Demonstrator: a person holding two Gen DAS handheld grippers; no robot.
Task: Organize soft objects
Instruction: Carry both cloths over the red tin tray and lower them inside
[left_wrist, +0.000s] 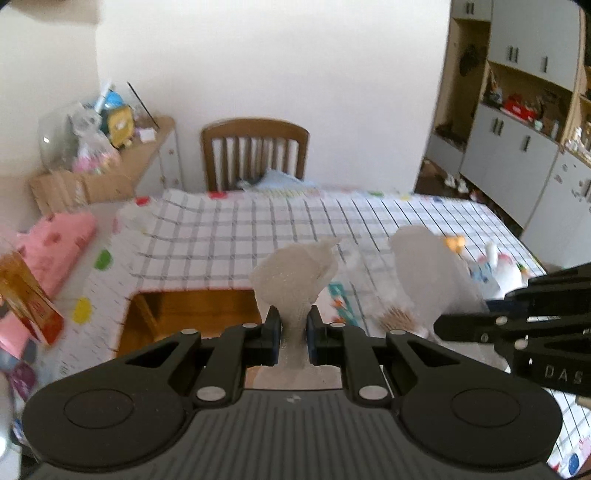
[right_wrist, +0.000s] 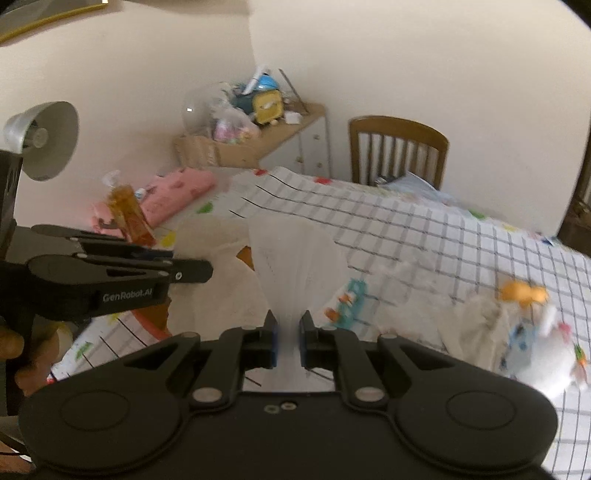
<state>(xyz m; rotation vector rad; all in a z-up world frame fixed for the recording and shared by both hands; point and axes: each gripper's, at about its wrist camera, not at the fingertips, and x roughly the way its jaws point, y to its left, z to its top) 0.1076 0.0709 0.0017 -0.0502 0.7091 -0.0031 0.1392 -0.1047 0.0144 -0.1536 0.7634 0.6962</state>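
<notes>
1. Step in hand, as I judge it: a white cloth (left_wrist: 295, 273) is lifted off the tabletop (left_wrist: 229, 229) by two points, probably to spread or fold it.
2. The left gripper (left_wrist: 293, 326) has its fingers (left_wrist: 272, 328) nearly closed, pinching a bunched edge of the cloth, which fans out above them.
3. The right gripper (right_wrist: 288, 332) is likewise almost closed on another part of the cloth, blurred there and spreading up from its fingers (right_wrist: 271, 338).
4. The cloth hangs above the near edge of the tabletop; a loose part of it lies on the tabletop below the left gripper.
5. A plush toy (right_wrist: 554, 354) lies right of the cloth on the tabletop; pink fabric (left_wrist: 59, 243) lies well left of it.
6. Next move, I think: draw the two grippers apart to stretch the held edge, keep both grips firm, then lay the cloth flat on bare tabletop beyond the toy.
7. Whether both grips share one edge I cannot tell.
</notes>
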